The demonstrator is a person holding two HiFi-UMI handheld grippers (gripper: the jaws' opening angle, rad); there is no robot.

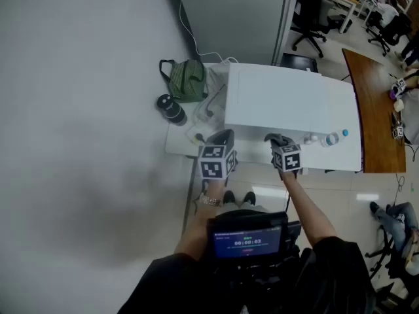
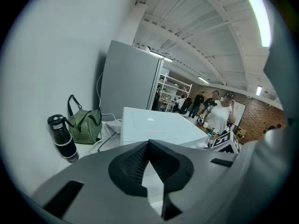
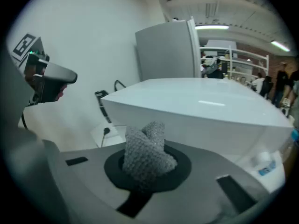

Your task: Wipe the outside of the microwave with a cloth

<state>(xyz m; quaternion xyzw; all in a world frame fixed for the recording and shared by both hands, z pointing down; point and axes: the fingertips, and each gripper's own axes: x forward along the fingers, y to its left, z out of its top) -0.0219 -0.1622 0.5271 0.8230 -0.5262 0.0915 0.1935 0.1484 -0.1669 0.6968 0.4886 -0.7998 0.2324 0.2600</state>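
Note:
The white microwave (image 1: 288, 103) stands on a white table (image 1: 180, 142) against the wall. My right gripper (image 1: 275, 140) is held at the microwave's front edge, just left of its middle, shut on a bunched grey knitted cloth (image 3: 145, 154). The cloth sticks up from the jaws of that gripper (image 3: 145, 146), a little short of the microwave's front left corner (image 3: 140, 113). My left gripper (image 1: 222, 138) hovers at the microwave's near left corner. Its jaw tips meet with nothing between them (image 2: 148, 144), and the microwave's top (image 2: 154, 124) lies just beyond.
A green striped bag (image 1: 186, 79), a black flask (image 1: 171, 110) and loose cables (image 1: 208, 106) lie on the table left of the microwave. A small water bottle (image 1: 330, 138) lies at its front right. A wooden desk (image 1: 376, 110) stands to the right, and a grey partition (image 1: 236, 18) behind.

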